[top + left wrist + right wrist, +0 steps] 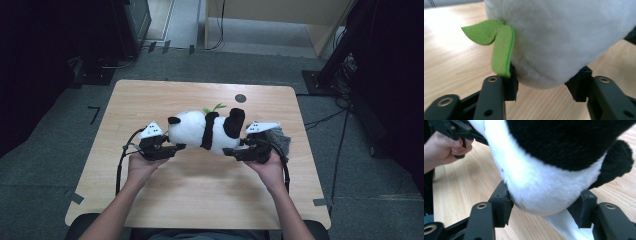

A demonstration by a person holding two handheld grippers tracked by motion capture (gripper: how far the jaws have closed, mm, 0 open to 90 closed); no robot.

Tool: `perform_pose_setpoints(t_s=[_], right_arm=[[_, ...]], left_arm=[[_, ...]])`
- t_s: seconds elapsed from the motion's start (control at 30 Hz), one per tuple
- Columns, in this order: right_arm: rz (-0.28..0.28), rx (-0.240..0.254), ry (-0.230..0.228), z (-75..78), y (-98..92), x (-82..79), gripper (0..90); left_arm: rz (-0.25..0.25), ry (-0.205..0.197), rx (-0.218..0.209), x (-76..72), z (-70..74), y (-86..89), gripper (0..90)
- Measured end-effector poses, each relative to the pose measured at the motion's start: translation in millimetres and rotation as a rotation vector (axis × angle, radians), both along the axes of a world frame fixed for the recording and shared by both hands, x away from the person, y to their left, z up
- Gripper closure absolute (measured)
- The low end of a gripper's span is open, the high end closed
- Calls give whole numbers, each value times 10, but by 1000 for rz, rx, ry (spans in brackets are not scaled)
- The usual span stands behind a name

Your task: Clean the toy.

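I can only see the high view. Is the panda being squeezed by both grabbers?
Observer: Yes. In the left gripper view the left gripper has its jaws pressed into the white fur of the panda.
Operator: And the other one?
Observer: In the right gripper view the right gripper pinches a white bulge below the black fur.
Operator: What's the green bit?
Observer: A felt leaf, hanging down over the left gripper's near jaw.

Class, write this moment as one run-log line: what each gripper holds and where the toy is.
left gripper: shut on panda plush | right gripper: shut on panda plush | plush: above table
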State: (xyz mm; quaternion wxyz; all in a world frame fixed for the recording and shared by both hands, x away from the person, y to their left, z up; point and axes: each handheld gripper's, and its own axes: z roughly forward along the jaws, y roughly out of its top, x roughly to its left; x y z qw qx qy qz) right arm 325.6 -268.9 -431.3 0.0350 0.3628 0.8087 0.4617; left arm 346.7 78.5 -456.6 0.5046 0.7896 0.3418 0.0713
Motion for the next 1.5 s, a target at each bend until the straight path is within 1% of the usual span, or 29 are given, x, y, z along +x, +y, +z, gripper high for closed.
perform_pose_setpoints(t_s=[0.07,0.1,0.17,0.23,0.27,0.33,0.37,0.4,0.47,0.5,0.57,0.63,0.7,0.8,0.83,0.9,0.93,1.03,1.1,1.17,1.27,1.33,1.37,1.43,1.47,1.5], right_arm=[[1,-14,-6,-3,4,-8,404],[3,-15,-13,-3,1,-10,395],[-4,-7,-20,1,-9,-12,373],[-4,8,-33,3,-24,-25,373],[-2,10,-41,2,-27,-29,372],[-1,-3,-38,0,-20,-36,371],[-3,-18,-41,-6,-9,-38,369],[-4,-40,-45,-10,5,-41,364],[-13,-66,-55,-13,25,-48,360],[-18,-64,-57,-8,24,-48,360],[-27,-44,-64,9,4,-48,360],[-30,-33,-70,26,-11,-52,359],[-32,-38,-77,29,-11,-58,354],[-33,-48,-72,20,2,-55,344],[-41,-52,-71,18,4,-54,347],[-68,-49,-55,22,0,-50,401],[-74,-38,-39,27,-9,-45,412],[-83,2,-18,49,-52,-37,405],[-88,25,-33,55,-76,-32,379],[-83,30,-42,61,-85,-29,358],[-69,28,-55,63,-67,-31,311],[-67,10,-70,63,-44,-31,291],[-65,7,-66,61,-37,-26,306],[-75,16,-32,41,-33,5,386],[-81,-2,-31,30,-26,14,402],[-80,-23,-47,22,-10,16,405]], left_arm=[[-13,41,-10,26,-13,16,467],[-11,57,-14,30,-15,22,461],[-15,94,-43,45,-10,41,460],[-17,119,-77,59,-6,59,459],[-18,122,-81,61,-6,60,457],[-20,118,-65,52,-8,48,450],[-19,108,-51,47,-9,40,444],[-18,109,-42,42,-7,34,431],[-22,117,-46,45,-4,37,418],[-26,127,-52,48,-2,43,417],[-31,146,-69,56,-2,52,422],[-31,156,-79,61,-1,58,424],[-28,171,-82,61,-2,60,420],[-29,195,-81,71,-7,66,394],[-26,195,-76,67,-5,66,390],[-33,188,-70,52,6,63,389],[-36,176,-62,40,13,63,389],[-51,146,-50,11,39,69,393],[-54,139,-52,-5,49,72,397],[-51,138,-44,-13,50,71,400],[-45,149,-40,-15,41,75,406],[-40,151,-44,-14,39,84,421],[-37,155,-41,-12,32,78,422],[-38,169,-12,-5,2,55,436],[-40,170,6,-7,-9,42,438],[-38,163,19,-13,-12,31,438]])
